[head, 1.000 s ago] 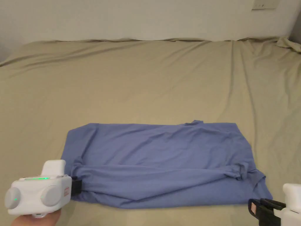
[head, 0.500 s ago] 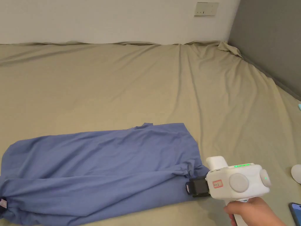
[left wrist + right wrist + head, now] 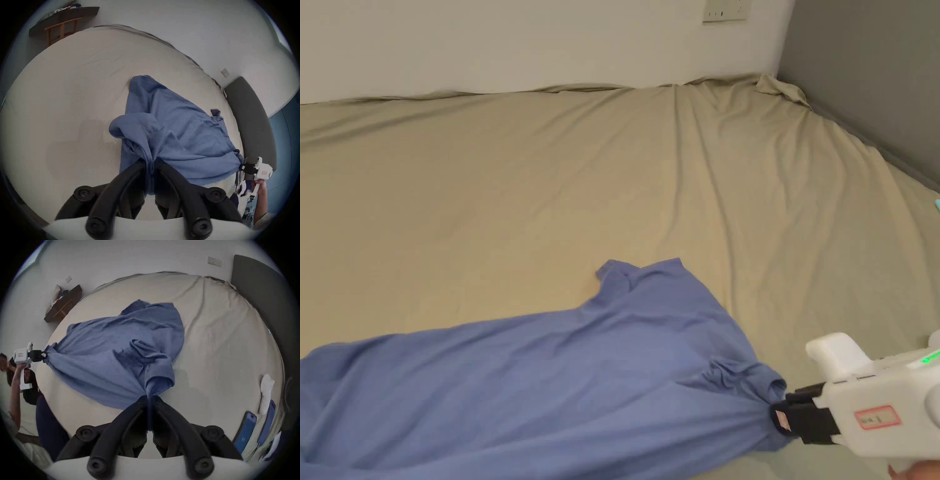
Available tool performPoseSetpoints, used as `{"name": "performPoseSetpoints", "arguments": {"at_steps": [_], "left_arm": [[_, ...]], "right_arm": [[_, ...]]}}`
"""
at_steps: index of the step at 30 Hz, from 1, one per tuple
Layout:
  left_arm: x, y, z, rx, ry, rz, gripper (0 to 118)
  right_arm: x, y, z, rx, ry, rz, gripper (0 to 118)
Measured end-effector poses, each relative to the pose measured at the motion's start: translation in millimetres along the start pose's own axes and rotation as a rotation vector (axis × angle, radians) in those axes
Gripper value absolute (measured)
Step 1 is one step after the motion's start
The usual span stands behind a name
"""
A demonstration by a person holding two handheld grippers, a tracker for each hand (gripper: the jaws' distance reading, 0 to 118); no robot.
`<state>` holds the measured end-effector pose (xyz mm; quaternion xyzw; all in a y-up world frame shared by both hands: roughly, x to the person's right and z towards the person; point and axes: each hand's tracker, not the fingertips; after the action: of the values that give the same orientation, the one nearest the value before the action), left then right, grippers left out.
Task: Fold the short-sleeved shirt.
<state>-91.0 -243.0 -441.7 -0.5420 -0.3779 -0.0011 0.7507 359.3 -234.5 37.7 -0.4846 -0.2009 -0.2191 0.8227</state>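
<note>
i see the blue short-sleeved shirt (image 3: 562, 381) across the lower left and centre of the head view, bunched at both ends, stretched lengthwise, partly folded.

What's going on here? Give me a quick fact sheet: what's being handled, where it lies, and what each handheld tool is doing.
item: blue shirt, bunched and wrinkled
surface: bed with beige sheet
left tool: shut on one bunched end of the shirt
right tool: shut on the opposite bunched end
shirt state: stretched between the two tools, partly resting on the sheet
nearby: phone near the bed's edge
fold: not yet neat
</note>
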Motion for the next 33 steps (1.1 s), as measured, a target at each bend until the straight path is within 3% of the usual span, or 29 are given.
{"name": "performPoseSetpoints", "arguments": {"at_steps": [6,12,14,16,17,18,19,20,21,22,23,25,26,28,30,31,32,33], "left_arm": [[-0.3,-34.9,4.3,-0.098,0.054,-0.077,6],[-11.5,-54.8,-29.9,-0.152,0.125,-0.058,6],[-13.7,-55.2,-46.9,-0.177,0.177,-0.112,6],[-13.1,-53.2,-44.5,-0.145,0.151,-0.069,10],[-14.0,-51.8,-42.6,-0.149,0.156,-0.049,20],[-14.6,-52.1,-42.0,-0.137,0.158,-0.043,42],[-12.9,-53.9,-38.3,-0.116,0.166,-0.047,75],[-10.3,-53.1,-33.4,-0.092,0.185,-0.066,117],[-3.5,-50.9,-24.1,-0.093,0.21,-0.085,118],[2.1,-49.3,-9.6,-0.028,0.217,-0.107,118],[6.2,-49.3,6.9,0.117,0.185,-0.115,118],[17.9,-49.1,28.8,0.246,0.049,-0.092,118],[22.5,-48.9,32.2,0.271,0.025,-0.059,118],[36.5,-48.5,42.9,0.329,-0.031,-0.017,118],[45.1,-47.4,31.1,0.152,0.002,-0.078,118],[48.2,-48.3,18.7,0.156,0.041,-0.103,118],[52.0,-47.6,13.0,0.187,0.097,-0.145,97],[57.1,-46.8,6.0,0.189,0.152,-0.158,40]], "right_arm": [[-10.4,-36.1,-10.3,-0.174,-0.037,0.055,5],[-10.8,-47.4,-50.6,-0.218,-0.068,0.03,5],[-6.0,-49.9,-63.6,-0.235,-0.064,-0.022,5],[-0.6,-50.2,-66.5,-0.224,-0.043,-0.051,5],[2.8,-48.6,-63.6,-0.226,-0.028,-0.094,6],[4.7,-48.3,-60.2,-0.229,-0.015,-0.116,11],[7.2,-48.2,-59.2,-0.228,0.0,-0.13,20],[8.0,-48.3,-55.6,-0.217,-0.002,-0.11,57],[5.6,-45.3,-46.0,-0.181,0.015,-0.055,101],[0.2,-43.0,-27.3,-0.102,-0.013,0.012,118],[-3.9,-41.1,-8.3,0.026,-0.046,0.043,117],[-16.9,-37.0,42.5,0.422,-0.096,-0.003,118],[-25.2,-34.6,57.3,0.494,-0.112,-0.052,118],[-37.2,-27.6,71.8,0.566,-0.072,-0.123,118],[-52.9,-18.2,68.5,0.515,-0.039,-0.178,118],[-60.0,-15.4,63.3,0.468,-0.019,-0.18,118],[-67.4,-15.1,57.0,0.446,-0.013,-0.165,108],[-78.1,-17.0,51.1,0.463,-0.023,-0.145,66]]}}
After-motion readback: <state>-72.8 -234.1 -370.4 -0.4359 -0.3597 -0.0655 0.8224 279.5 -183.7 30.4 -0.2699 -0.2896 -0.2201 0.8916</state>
